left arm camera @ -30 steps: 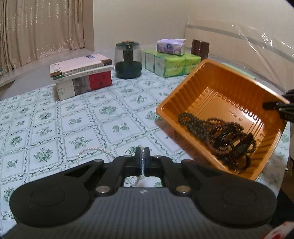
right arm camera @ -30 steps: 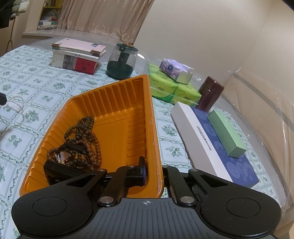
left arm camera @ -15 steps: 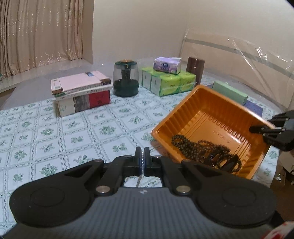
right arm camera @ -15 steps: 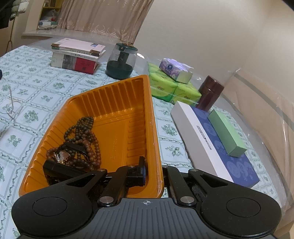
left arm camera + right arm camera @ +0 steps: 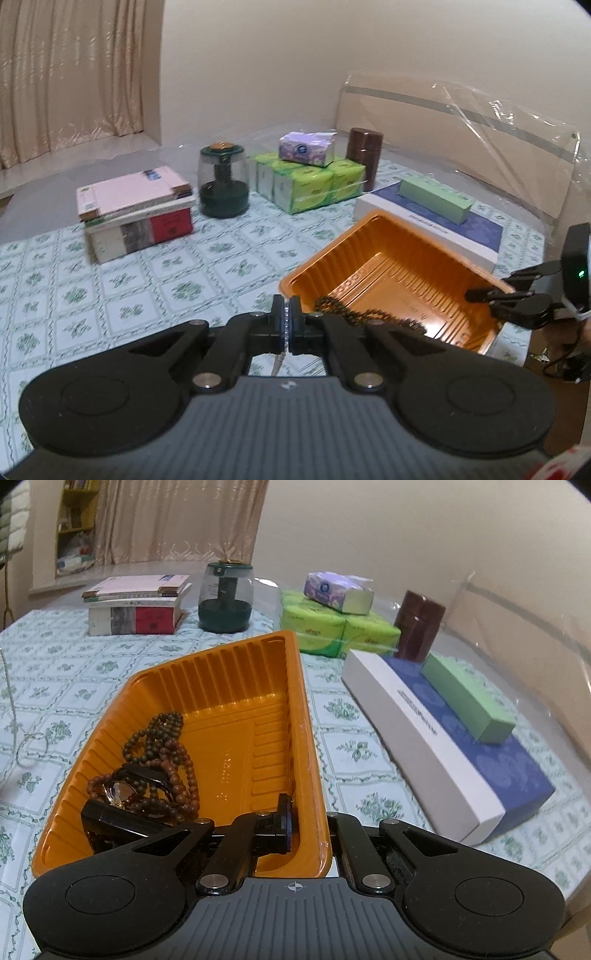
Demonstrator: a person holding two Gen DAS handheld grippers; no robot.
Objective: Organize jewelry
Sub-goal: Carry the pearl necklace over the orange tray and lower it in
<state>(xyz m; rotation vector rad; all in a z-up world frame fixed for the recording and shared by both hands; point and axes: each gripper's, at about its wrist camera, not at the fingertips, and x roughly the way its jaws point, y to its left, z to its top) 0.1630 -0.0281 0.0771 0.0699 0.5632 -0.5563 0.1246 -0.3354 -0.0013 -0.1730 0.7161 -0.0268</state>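
My left gripper (image 5: 287,314) is shut on a thin silver chain (image 5: 279,363), which hangs below the pads. In the right wrist view the same chain (image 5: 12,705) dangles at the far left, and its looped end (image 5: 35,746) is low over the cloth. An orange plastic tray (image 5: 229,686) holds brown bead strings (image 5: 162,738), a watch (image 5: 123,788) and a black piece (image 5: 110,818). My right gripper (image 5: 309,825) is shut on the tray's near right rim, one finger inside and one outside. The left wrist view shows the tray (image 5: 391,254) and the right gripper (image 5: 487,295) on its rim.
A floral tablecloth (image 5: 147,280) covers the table. At the back stand stacked books (image 5: 136,206), a glass jar (image 5: 223,184), green tissue packs (image 5: 310,181) with a purple pack (image 5: 306,147) on top, and a brown canister (image 5: 364,155). A blue-and-white box (image 5: 436,734) bears a green box (image 5: 467,698).
My left gripper has risen and lifted the chain off the cloth, so that it now hangs. My right gripper has rolled a little with the tray still in its grip.
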